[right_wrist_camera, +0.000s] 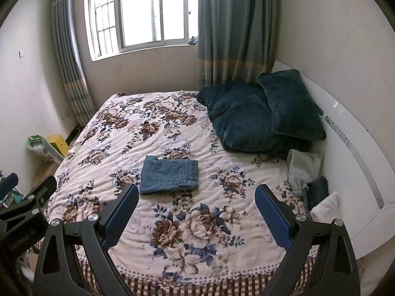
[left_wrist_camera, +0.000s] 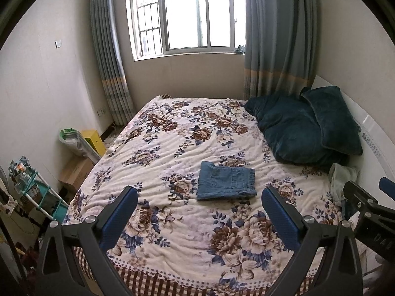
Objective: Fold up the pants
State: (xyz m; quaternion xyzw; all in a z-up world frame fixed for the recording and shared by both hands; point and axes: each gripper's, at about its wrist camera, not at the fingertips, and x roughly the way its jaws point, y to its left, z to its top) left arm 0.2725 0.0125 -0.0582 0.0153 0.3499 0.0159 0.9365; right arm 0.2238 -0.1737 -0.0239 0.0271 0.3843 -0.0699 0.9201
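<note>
Blue denim pants [left_wrist_camera: 226, 181] lie folded into a small flat rectangle in the middle of the floral bed cover [left_wrist_camera: 172, 145]; they also show in the right wrist view [right_wrist_camera: 169, 175]. My left gripper [left_wrist_camera: 199, 192] is open and empty, held above the near part of the bed, short of the pants. My right gripper [right_wrist_camera: 196, 188] is open and empty too, at about the same height and just to the right of the left one. Neither touches the pants.
Two dark teal pillows [right_wrist_camera: 259, 113] lean at the headboard [right_wrist_camera: 358, 148] on the right. A small heap of clothes [right_wrist_camera: 306, 172] lies by the headboard. Boxes [left_wrist_camera: 79, 170] and a rack [left_wrist_camera: 32, 187] stand on the floor left of the bed. A window [left_wrist_camera: 185, 14] is behind.
</note>
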